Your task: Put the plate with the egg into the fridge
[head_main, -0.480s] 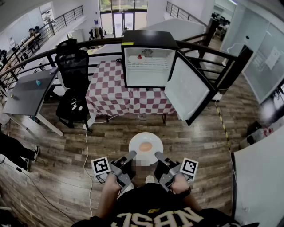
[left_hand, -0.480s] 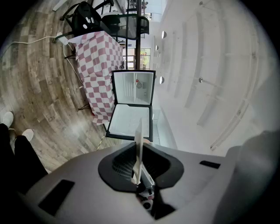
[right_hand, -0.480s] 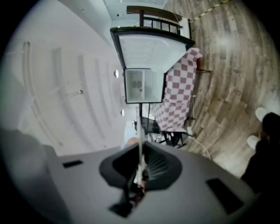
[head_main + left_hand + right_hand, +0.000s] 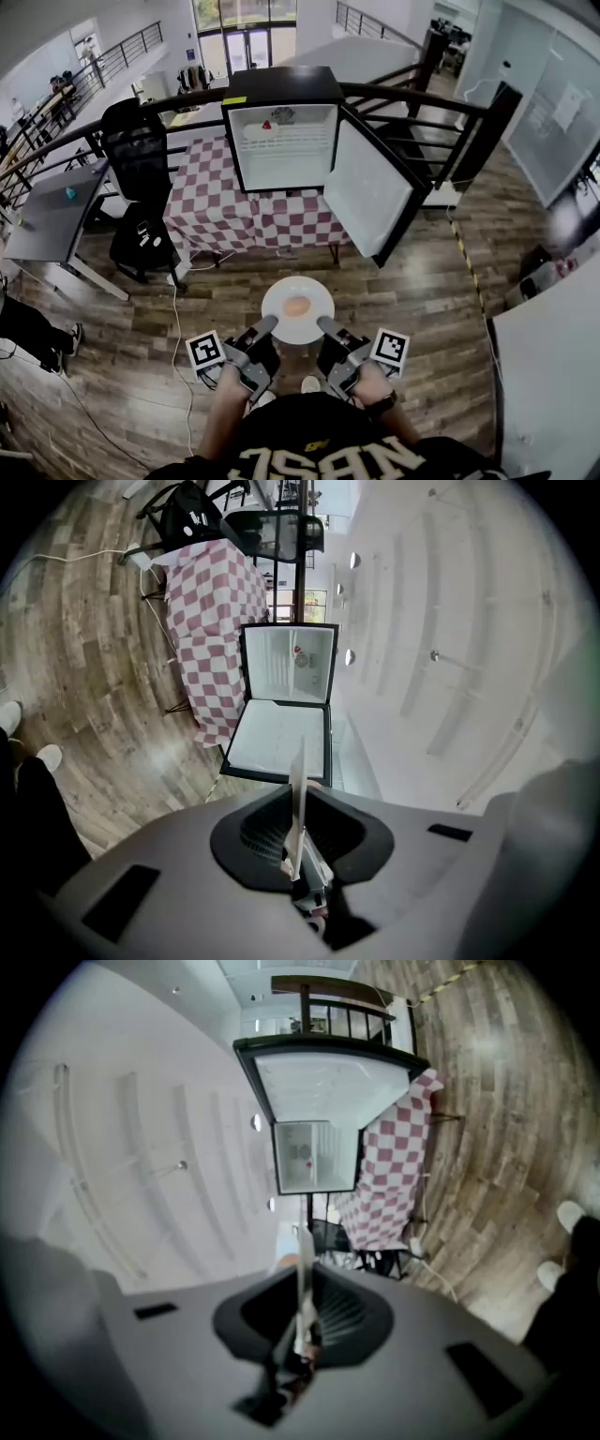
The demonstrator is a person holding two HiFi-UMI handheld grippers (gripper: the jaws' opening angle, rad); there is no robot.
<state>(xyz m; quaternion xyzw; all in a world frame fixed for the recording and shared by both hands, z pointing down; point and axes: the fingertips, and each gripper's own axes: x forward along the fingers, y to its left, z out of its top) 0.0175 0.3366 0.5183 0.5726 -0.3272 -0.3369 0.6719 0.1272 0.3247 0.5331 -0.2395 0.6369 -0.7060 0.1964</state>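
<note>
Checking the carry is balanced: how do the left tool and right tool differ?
The left tool pinches the plate at its near-left rim, the right tool at its near-right rim. The left tool's marker cube sits at its left, the right tool's at its right. Both are shut on the plate, pointing level.

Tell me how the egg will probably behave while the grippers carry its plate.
The egg lies loose near the middle of the white plate, so it would likely roll or slide if the plate tilts. The plate seems stiff: the left gripper and right gripper pinch only its near rim, yet it looks level. The egg probably breaks if dropped.
</note>
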